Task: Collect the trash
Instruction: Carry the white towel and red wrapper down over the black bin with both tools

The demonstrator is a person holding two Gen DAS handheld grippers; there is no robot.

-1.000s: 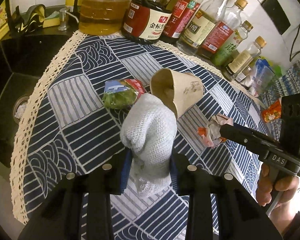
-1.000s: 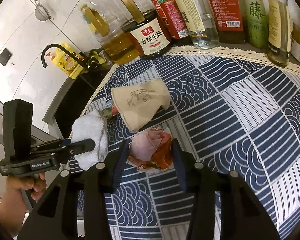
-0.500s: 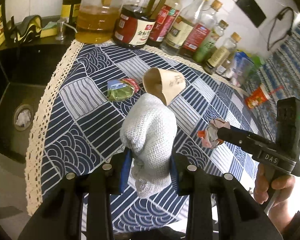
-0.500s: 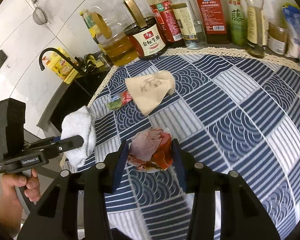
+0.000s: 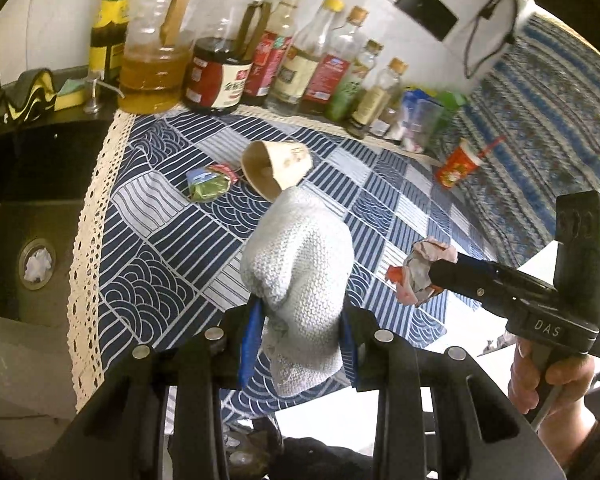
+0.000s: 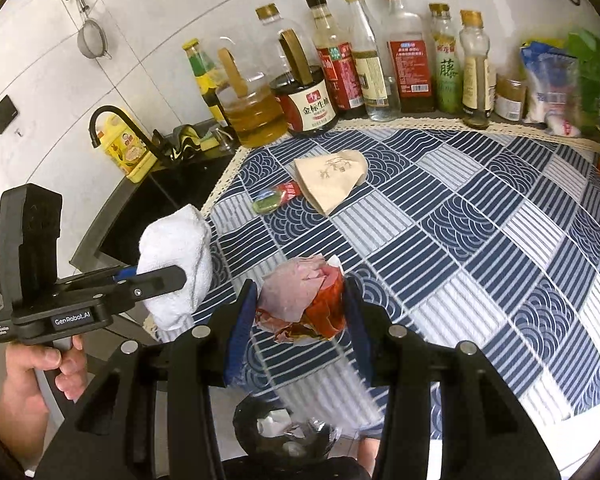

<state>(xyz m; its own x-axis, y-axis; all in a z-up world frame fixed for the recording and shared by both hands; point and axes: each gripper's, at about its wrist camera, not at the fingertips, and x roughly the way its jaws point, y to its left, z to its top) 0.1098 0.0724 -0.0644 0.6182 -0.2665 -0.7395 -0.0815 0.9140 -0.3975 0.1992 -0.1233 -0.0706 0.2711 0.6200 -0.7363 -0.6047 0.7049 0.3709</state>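
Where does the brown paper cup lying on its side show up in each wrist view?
Left wrist: the brown paper cup lies upper centre on the tablecloth, mouth toward the camera, just above the white cloth.
Right wrist: the cup lies centre, above the crumpled wrapper.
Shared landmark: the small green packet just left of the cup.

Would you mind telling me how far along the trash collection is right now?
Done: the bin below the table edge already holds some scraps. In hand: the right tool is shut on a crumpled wrapper above the bin, and the left tool is shut on a white cloth. Left: the paper cup on its side and the small green packet lie on the tablecloth.
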